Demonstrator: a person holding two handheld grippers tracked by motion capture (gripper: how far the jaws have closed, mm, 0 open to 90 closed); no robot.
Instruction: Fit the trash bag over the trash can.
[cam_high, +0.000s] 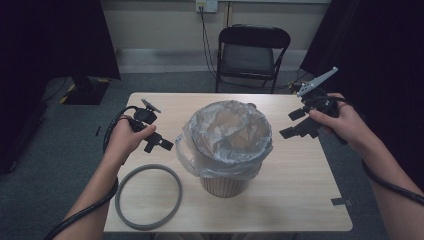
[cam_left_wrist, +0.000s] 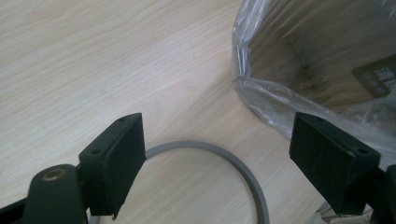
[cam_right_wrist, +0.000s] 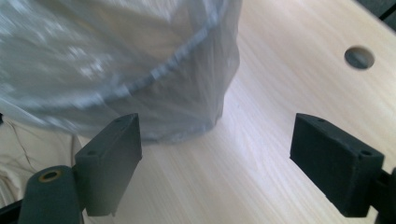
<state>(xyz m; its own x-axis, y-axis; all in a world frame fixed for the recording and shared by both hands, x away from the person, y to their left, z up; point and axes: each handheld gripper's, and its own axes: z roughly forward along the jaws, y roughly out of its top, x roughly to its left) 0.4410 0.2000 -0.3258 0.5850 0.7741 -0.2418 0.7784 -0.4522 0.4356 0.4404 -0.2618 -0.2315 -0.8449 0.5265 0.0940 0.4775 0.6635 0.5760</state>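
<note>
Your left gripper hangs over the left part of the wooden table, just beside the wastebasket, with its jaws spread wide and nothing between them. In the left gripper view the same gripper looks down past its two black jaws at the grey ring, which lies flat on the table below, and at the bag-wrapped rim of the basket to the right. Neither jaw touches the ring or the plastic.

Your right gripper is held on the far side of the basket, off its right rim and apart from it, with a grey three-cornered plate sticking up from the top. Its jaws also stand fully apart and hold nothing. In the right gripper view that gripper faces the lower skirt of the clear plastic bag, which is blurred, with bare table to the right and a round hole in the tabletop.

The wastebasket stands upright near the middle of the table. The plastic bag lines it and is folded out over the rim, draping down the sides. The grey ring lies at the table's near left corner, just beside the basket's base and below your left hand. A black folding chair stands beyond the table's far edge.
</note>
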